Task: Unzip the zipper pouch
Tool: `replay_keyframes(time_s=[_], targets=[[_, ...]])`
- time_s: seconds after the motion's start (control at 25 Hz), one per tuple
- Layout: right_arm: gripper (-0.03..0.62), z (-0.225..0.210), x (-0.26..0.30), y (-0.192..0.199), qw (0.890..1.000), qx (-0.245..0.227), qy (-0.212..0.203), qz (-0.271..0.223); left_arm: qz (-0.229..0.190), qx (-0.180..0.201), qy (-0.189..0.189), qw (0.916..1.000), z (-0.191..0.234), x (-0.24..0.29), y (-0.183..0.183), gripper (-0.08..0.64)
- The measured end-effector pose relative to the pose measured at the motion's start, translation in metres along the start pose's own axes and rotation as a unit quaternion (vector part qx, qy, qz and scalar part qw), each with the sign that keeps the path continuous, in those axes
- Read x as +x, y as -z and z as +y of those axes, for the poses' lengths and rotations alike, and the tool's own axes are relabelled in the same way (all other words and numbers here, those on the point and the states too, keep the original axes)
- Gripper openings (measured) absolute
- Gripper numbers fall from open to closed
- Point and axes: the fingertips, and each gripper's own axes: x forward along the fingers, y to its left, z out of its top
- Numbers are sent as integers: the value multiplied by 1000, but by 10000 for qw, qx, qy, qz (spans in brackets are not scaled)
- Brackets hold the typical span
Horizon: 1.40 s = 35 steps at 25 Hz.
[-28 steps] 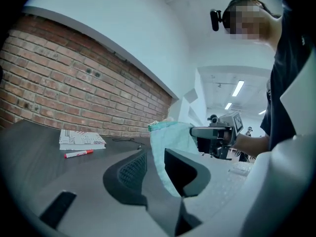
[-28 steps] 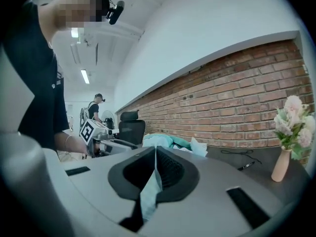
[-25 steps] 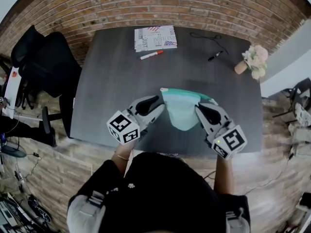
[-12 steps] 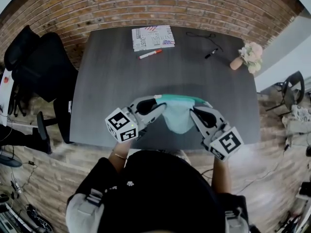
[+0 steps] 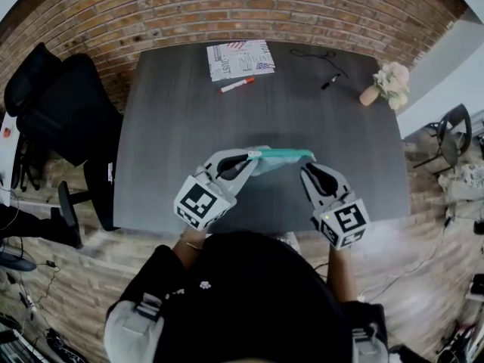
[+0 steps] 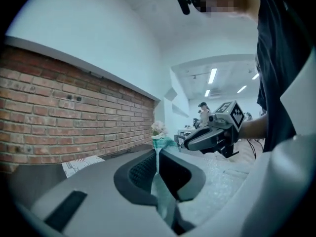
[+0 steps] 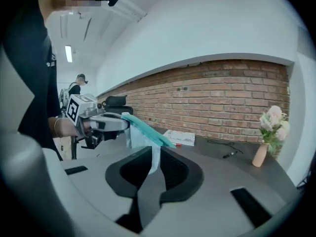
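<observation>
The zipper pouch (image 5: 281,156), with a teal zipper band and a pale translucent body, is held level above the dark table (image 5: 174,134) near its front edge. My left gripper (image 5: 253,157) is shut on the pouch's left end; in the left gripper view the thin fabric (image 6: 159,181) is pinched between the jaws (image 6: 158,154). My right gripper (image 5: 306,169) is at the pouch's right end with its jaws opening. In the right gripper view the pouch (image 7: 143,132) hangs just ahead of the parted jaws (image 7: 157,152), and the pads do not press on it.
At the table's far edge lie a printed booklet (image 5: 240,58), a red marker (image 5: 236,85), a black pen (image 5: 330,82) and a thin cable (image 5: 314,54). A small vase of flowers (image 5: 386,88) stands at the far right. A black chair (image 5: 53,104) is left of the table.
The left gripper, open beside the pouch before, has closed on its left end. The right gripper has loosened its hold. The pouch's body no longer hangs towards me; it now shows nearly edge-on.
</observation>
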Motion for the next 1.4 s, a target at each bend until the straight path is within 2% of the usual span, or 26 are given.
replay_keyframes(time_s=[0.08,0.16,0.28,0.44,0.52,0.64,0.8,1.08,1.2,1.4], targets=[[60,-6,-4,7,9989,313,350,35,25,85,-58,9999,3,0,1,8],[60,-4,-6,10,9970,569,524,11,65,235,-108,9996,6,1,3,6],[61,11,0,-2,9965,685,435,-191,197,597,-156,9979,6,5,7,6],[76,36,16,-35,9982,376,113,-443,444,997,-169,9939,1,14,15,6],[87,49,24,-46,9991,158,-38,-389,616,1317,-194,9892,-2,18,18,6],[101,62,35,-51,9998,-87,-137,-113,923,1902,-226,9771,-8,24,24,6],[107,69,45,-50,9995,-265,-157,-8,1115,2382,-178,9646,-15,28,30,6],[103,72,55,-42,9985,-481,-94,244,1325,2923,-123,9470,-18,30,36,6],[74,70,56,-38,9980,-535,-8,345,1423,3140,-113,9386,-18,30,40,6],[62,70,55,-36,9979,-528,25,374,1476,3242,-86,9343,-18,29,42,6]])
